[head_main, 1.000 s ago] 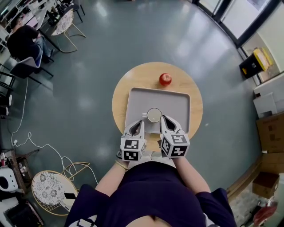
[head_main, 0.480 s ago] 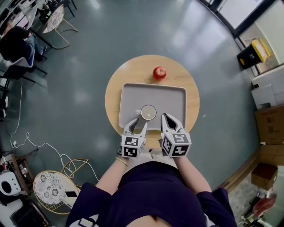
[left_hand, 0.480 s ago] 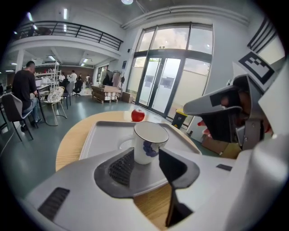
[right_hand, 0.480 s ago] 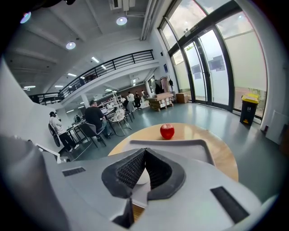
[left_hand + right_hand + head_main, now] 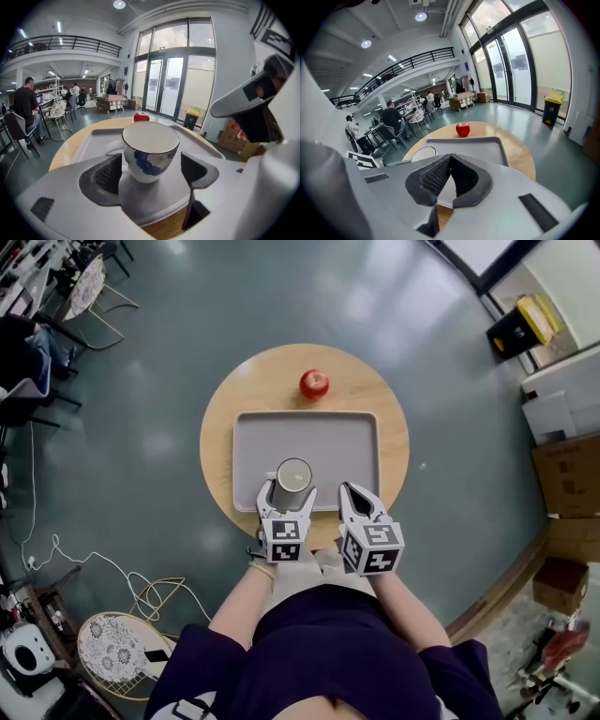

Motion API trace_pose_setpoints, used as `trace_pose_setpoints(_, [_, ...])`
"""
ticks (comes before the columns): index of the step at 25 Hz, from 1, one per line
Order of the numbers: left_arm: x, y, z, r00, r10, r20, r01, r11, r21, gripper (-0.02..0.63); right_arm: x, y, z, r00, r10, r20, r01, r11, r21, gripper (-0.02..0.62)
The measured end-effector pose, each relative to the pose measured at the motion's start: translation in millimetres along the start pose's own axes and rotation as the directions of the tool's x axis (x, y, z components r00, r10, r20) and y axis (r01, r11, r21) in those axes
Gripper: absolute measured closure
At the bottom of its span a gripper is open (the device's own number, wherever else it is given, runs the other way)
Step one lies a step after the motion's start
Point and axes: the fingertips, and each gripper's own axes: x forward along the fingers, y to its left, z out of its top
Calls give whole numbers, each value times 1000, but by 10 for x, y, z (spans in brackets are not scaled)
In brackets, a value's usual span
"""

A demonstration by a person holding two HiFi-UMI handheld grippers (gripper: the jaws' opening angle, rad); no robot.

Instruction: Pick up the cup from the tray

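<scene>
A white cup (image 5: 293,474) with a blue pattern stands upright on the grey tray (image 5: 337,442), near its front edge. My left gripper (image 5: 288,491) straddles the cup with its jaws opening. In the left gripper view the cup (image 5: 150,150) sits between the two pads; a gap shows on its right side, and the left pad (image 5: 108,174) is close against it. My right gripper (image 5: 352,491) hovers over the tray's front rim, just right of the cup, shut with nothing in it (image 5: 450,159). The cup's rim (image 5: 423,153) shows to its left.
The tray lies on a round wooden table (image 5: 220,404). A red apple (image 5: 314,383) sits on the table beyond the tray's far edge. Grey floor surrounds the table, with chairs and desks (image 5: 56,296) far left and boxes (image 5: 562,474) at the right.
My left gripper has gone from shut to wide open and moved forward, so the cup now sits between its jaws. The right gripper has stayed shut at the tray's front rim.
</scene>
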Motion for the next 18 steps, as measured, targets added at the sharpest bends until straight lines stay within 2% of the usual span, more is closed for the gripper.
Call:
trace_pose_setpoints(5, [157, 31, 48, 995, 99, 17, -98, 995, -33, 222, -40, -128, -94, 1000, -13, -24, 13, 1000, 9, 586])
trace_pose_setpoints(9, [269, 84, 95, 989, 147, 8, -147, 988, -47, 222, -89, -214, -168, 999, -28, -42, 29, 999, 18, 587])
trace_pose_setpoints(18, [361, 129, 155, 987, 161, 27, -158, 985, -71, 222, -155, -352, -255, 997, -54, -51, 55, 998, 30, 586])
